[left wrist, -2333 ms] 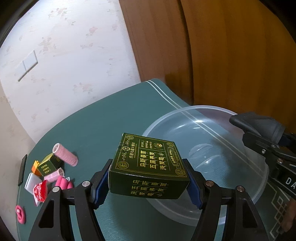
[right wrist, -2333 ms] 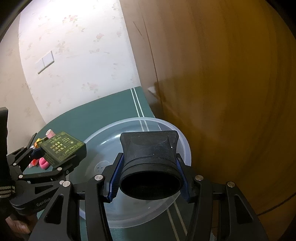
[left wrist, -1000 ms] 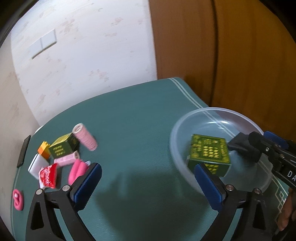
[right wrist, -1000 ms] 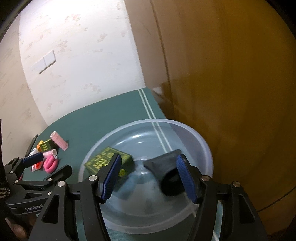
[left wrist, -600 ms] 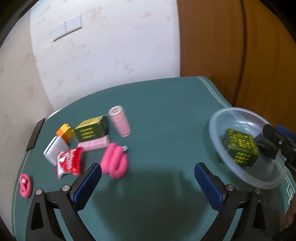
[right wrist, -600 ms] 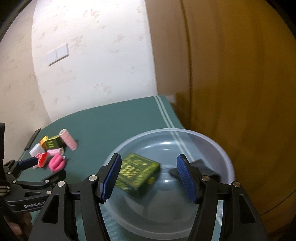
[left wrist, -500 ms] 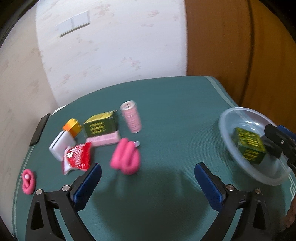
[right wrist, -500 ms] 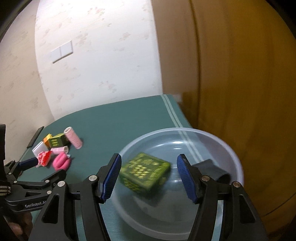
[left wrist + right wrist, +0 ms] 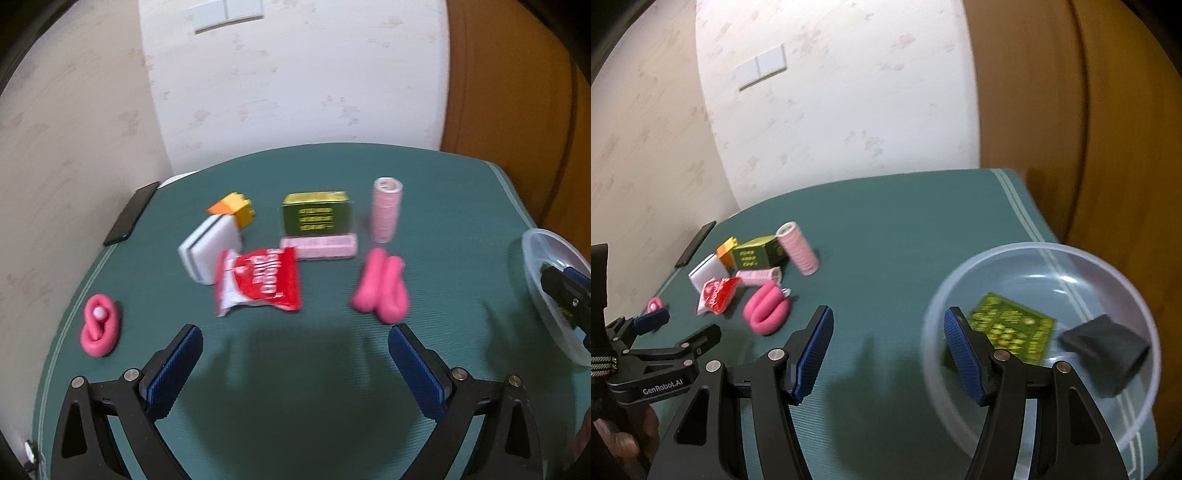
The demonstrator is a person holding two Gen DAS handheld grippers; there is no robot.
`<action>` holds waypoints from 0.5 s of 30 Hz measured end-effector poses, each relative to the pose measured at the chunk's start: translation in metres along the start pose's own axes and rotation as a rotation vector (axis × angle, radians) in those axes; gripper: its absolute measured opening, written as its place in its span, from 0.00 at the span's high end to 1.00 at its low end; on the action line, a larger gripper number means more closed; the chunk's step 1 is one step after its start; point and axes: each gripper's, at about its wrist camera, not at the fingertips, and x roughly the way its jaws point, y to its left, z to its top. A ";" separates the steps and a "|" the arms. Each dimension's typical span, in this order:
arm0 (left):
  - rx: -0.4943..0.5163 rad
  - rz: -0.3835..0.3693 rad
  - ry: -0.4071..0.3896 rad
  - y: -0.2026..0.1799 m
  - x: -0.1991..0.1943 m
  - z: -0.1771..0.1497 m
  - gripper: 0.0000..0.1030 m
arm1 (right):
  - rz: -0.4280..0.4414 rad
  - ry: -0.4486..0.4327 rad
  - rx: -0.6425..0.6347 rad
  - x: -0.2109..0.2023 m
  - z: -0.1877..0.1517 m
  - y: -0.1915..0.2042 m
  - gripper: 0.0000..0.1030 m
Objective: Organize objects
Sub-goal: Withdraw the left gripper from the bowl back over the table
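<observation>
My left gripper point(image 9: 295, 362) is open and empty above the green mat, just short of a cluster of small items: a red snack packet point(image 9: 260, 282), a folded pink roll point(image 9: 382, 290), a flat pink bar point(image 9: 319, 246), a small green box point(image 9: 316, 214), a pink curler point(image 9: 386, 208), a white sponge block point(image 9: 208, 245) and an orange brick point(image 9: 234, 208). My right gripper point(image 9: 888, 347) is open and empty at the left rim of a clear bowl point(image 9: 1123, 273). Inside the bowl lie a large green box point(image 9: 1012, 332) and a black cup-shaped piece point(image 9: 1106, 349).
A small pink loop point(image 9: 99, 325) lies alone at the mat's left edge. A dark phone point(image 9: 131, 212) rests at the far left corner by the wall. A wooden panel point(image 9: 1089, 110) stands behind the right edge. A hand point(image 9: 624, 435) holds the left gripper.
Both grippers let go of the green box and the black piece into the bowl, then swung left. The item cluster has come to the middle of the left wrist view, and the bowl has slid to the right.
</observation>
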 end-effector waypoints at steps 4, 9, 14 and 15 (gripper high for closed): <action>-0.025 0.022 0.007 0.015 0.002 -0.001 0.01 | 0.027 0.026 -0.025 0.010 -0.001 0.014 0.38; -0.048 0.044 0.011 0.031 0.004 -0.002 0.01 | 0.062 0.062 -0.049 0.021 -0.001 0.028 0.38; -0.070 0.066 0.017 0.046 0.006 -0.004 0.01 | 0.092 0.098 -0.067 0.033 -0.001 0.043 0.38; -0.076 0.072 0.017 0.049 0.006 -0.004 0.01 | 0.099 0.105 -0.070 0.036 -0.001 0.046 0.38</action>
